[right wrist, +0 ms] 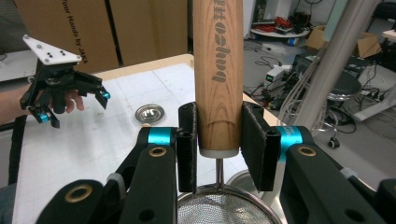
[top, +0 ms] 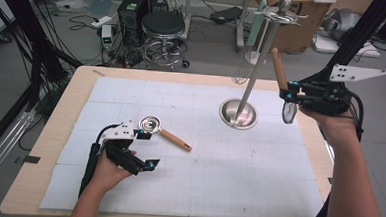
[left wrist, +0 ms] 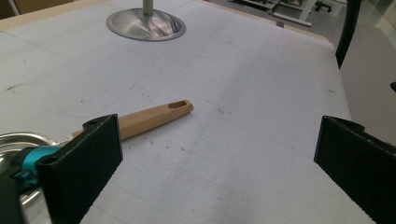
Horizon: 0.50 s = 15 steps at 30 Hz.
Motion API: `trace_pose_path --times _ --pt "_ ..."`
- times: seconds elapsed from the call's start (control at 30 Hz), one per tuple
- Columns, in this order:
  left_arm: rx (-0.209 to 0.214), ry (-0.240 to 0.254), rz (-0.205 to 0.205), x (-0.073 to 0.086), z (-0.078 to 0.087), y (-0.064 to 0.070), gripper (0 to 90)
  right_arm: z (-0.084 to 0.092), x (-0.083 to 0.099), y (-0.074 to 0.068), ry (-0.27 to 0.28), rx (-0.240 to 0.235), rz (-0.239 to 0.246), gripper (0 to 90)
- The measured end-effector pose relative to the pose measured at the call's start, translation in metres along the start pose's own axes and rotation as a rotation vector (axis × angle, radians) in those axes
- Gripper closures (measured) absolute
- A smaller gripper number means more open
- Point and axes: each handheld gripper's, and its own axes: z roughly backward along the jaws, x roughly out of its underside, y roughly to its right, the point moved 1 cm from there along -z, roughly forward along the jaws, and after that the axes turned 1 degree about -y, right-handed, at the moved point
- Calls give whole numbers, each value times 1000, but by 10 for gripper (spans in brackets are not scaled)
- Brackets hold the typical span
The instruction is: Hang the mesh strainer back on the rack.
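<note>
- Cluttered workshop floor filled the top of the high view, with a black stool, cables and cardboard boxes behind a wooden table covered by a white gridded mat.
- At the upper centre-right of the mat stood a steel utensil stand, its round base on the mat and its pole leaning up toward a hook disc at the top edge of the frame; a whisk hung from it.
- At the right of the high view, the right gripper was clenched on a small strainer, raised above the mat near the table's right edge. The right gripper view showed both pads pressed on the wooden handle just above its metal collar, handle pointing up, mesh bowl hanging below.
- At the lower left of the high view, the left gripper sat low over the mat with its jaws spread wide and nothing between them.
- Just beside it lay a ladle-like steel spoon, its wooden handle running toward frame centre; in the left gripper view the handle lay next to the left-hand jaw.
</note>
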Motion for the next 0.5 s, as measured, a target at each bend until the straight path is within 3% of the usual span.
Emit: trace_pose_path --times 0.5 --pt "-1 3 -1 0 1 -1 16 29 -22 24 51 72 -43 686"
